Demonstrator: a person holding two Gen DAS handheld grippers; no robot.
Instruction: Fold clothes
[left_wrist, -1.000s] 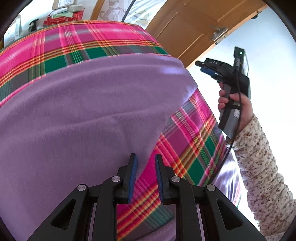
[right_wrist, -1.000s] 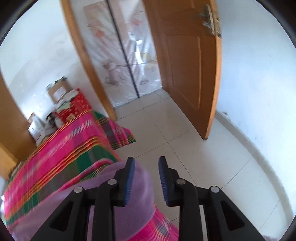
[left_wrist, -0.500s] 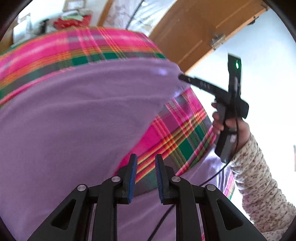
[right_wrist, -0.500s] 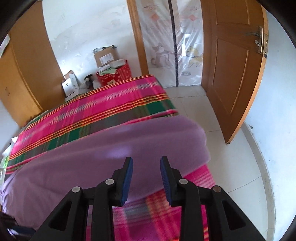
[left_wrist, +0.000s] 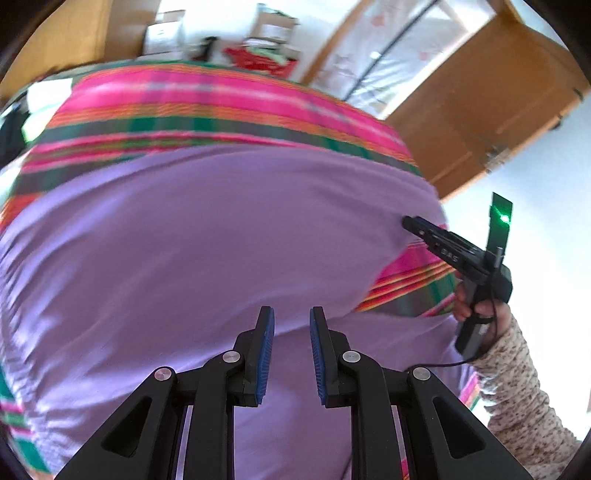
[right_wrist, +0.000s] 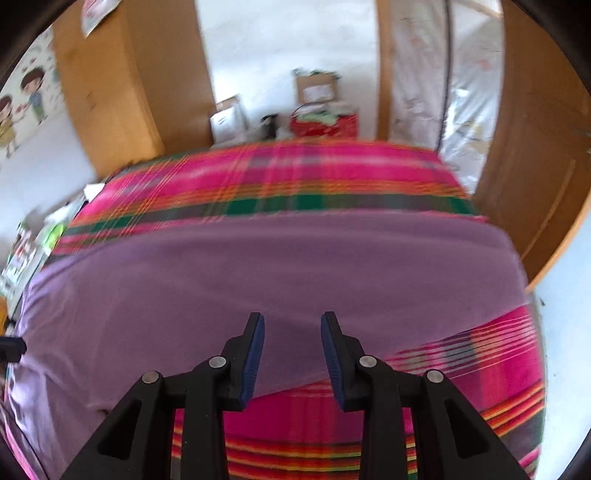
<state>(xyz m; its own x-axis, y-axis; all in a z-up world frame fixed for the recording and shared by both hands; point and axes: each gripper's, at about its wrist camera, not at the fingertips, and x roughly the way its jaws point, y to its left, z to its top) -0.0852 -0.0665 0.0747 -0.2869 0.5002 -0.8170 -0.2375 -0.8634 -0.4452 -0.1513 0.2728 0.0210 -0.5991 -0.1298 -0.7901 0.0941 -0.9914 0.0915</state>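
Note:
A large purple garment (left_wrist: 221, 240) (right_wrist: 258, 266) lies spread flat on a bed covered with a pink, green and orange plaid blanket (left_wrist: 221, 103) (right_wrist: 295, 173). My left gripper (left_wrist: 291, 314) hovers over the garment's near part, open, with only cloth showing beyond the gap. My right gripper (right_wrist: 292, 321) stands open above the garment's near edge, where purple meets plaid, and holds nothing. In the left wrist view the right gripper (left_wrist: 410, 221) points at the garment's right corner, held by a hand (left_wrist: 476, 306) in a speckled sleeve.
A wooden door (left_wrist: 480, 110) (right_wrist: 535, 147) stands right of the bed. Cardboard boxes (right_wrist: 317, 86) and a red bag (right_wrist: 325, 123) sit beyond the far end. A wooden wardrobe (right_wrist: 110, 92) is at the back left. Small items lie along the bed's left side (right_wrist: 44, 236).
Both grippers swung in over the bed. The left view moved from the garment's edge over plaid to over purple cloth. The right view turned from the floor and door to the garment.

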